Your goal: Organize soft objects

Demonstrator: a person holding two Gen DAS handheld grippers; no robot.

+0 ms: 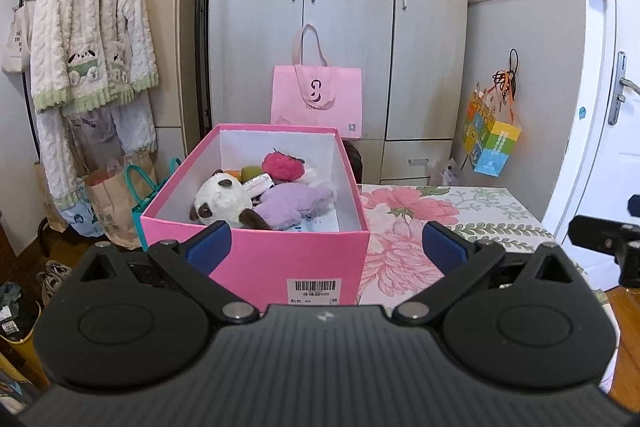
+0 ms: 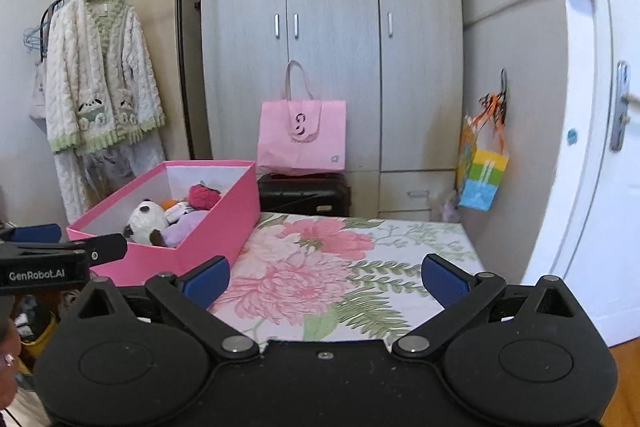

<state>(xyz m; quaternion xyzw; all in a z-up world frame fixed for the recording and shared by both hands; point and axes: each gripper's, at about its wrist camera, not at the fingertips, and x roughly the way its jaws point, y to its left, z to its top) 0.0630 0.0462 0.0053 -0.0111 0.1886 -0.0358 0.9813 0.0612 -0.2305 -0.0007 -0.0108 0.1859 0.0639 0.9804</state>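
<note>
The left claw [image 1: 326,241] stands with its blue pads wide apart and nothing between them, aimed at the near end of the pink box [image 1: 256,259]. The right claw [image 2: 326,277] is likewise spread wide and empty, hovering over the bare floral cloth of the bench [image 2: 360,259].

The pink box sits open on the left part of the bench, with a barcode label on its near end wall. Inside it lie the soft toys: a white plush with dark brown patches [image 1: 222,201] nearest the front, a purple plush [image 1: 292,205] touching it on the right, and a fuzzy red plush [image 1: 282,167] further back toward the far wall. Some orange and green bits show behind the white plush, too hidden to tell apart.

To the right of the box the floral cloth lies bare, so nothing blocks either claw's way to the box; only the box's own walls stand between the pads and the toys.

Behind the bench a pink tote bag [image 1: 316,103] leans against the grey wardrobe [image 1: 340,7]. A colourful gift bag [image 1: 492,143] hangs from a hook to the right, near the white door [image 1: 616,107]. On the left a fluffy white and green robe [image 1: 88,31] hangs on a clothes rack, with paper bags [image 1: 108,211] on the floor below it.
</note>
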